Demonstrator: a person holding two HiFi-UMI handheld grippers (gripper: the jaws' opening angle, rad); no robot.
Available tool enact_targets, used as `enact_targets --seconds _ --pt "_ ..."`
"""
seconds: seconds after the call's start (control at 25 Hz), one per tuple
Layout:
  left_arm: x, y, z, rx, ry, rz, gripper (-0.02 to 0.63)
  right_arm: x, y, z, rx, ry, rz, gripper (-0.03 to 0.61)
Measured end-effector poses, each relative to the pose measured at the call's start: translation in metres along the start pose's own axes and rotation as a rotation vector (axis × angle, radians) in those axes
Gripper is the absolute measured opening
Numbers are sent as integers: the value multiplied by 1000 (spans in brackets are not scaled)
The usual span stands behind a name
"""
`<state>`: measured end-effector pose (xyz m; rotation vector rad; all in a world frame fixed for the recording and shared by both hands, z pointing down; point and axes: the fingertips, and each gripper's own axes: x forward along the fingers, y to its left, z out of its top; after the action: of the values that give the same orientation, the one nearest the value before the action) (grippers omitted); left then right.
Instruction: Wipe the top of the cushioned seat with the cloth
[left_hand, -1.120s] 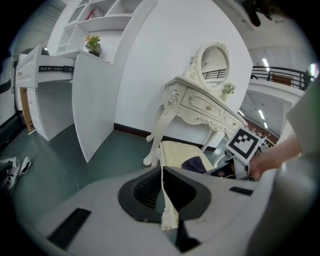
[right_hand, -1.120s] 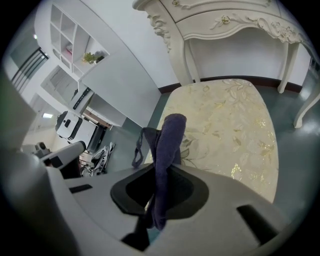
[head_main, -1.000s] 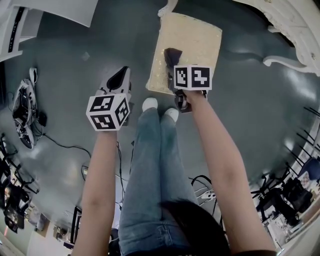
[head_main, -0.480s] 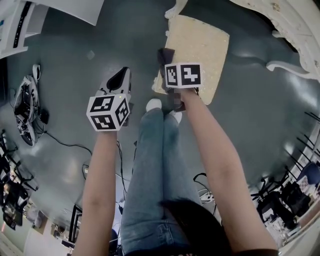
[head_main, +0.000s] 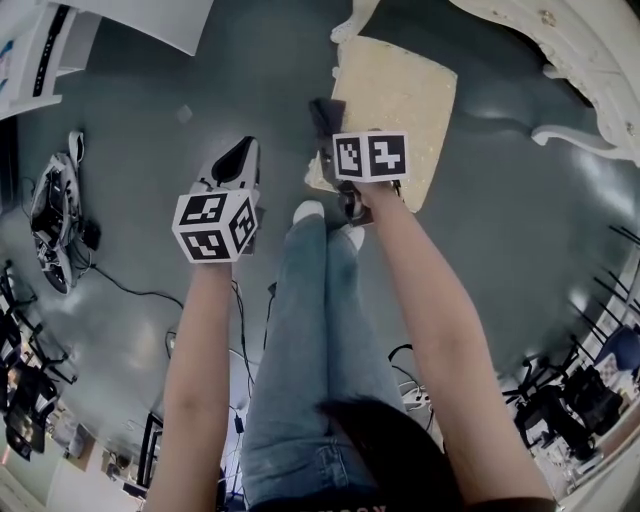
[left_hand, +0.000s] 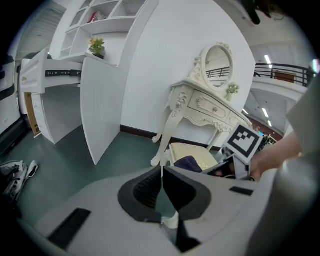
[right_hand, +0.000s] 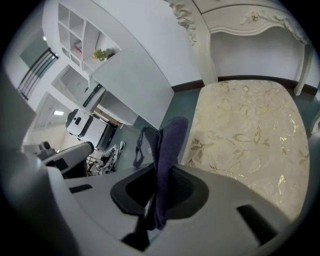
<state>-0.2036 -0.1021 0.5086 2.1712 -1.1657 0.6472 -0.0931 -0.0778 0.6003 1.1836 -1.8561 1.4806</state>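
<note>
Head view: right gripper (head_main: 338, 140) holds the dark cloth (head_main: 322, 110) at the cushioned seat's (head_main: 400, 90) left edge. The left gripper (head_main: 240, 158) hangs over the floor (head_main: 150, 150).
Left gripper view: jaws together, nothing between.
Right gripper view: jaws clamped on cloth.

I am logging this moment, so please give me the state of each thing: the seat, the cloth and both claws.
Seat: top mostly bare.
Cloth: bunched, sticking out beside the seat's edge.
Right claw: shut on the cloth.
Left claw: shut, empty.
</note>
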Motion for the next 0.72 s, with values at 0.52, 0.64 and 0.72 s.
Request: enact_targets --seconds 0.52,0.64,0.72 --pt "2 -69 -13 54 13 -76 11 -73 -40 -33 37 -148 23 32" --pt "5 -86 -15 70 21 -94 11 -88 -55 -46 68 -159 10 32" --pt "7 -95 -17 80 27 -104 11 -96 -66 -56 81 -162 -5 32"
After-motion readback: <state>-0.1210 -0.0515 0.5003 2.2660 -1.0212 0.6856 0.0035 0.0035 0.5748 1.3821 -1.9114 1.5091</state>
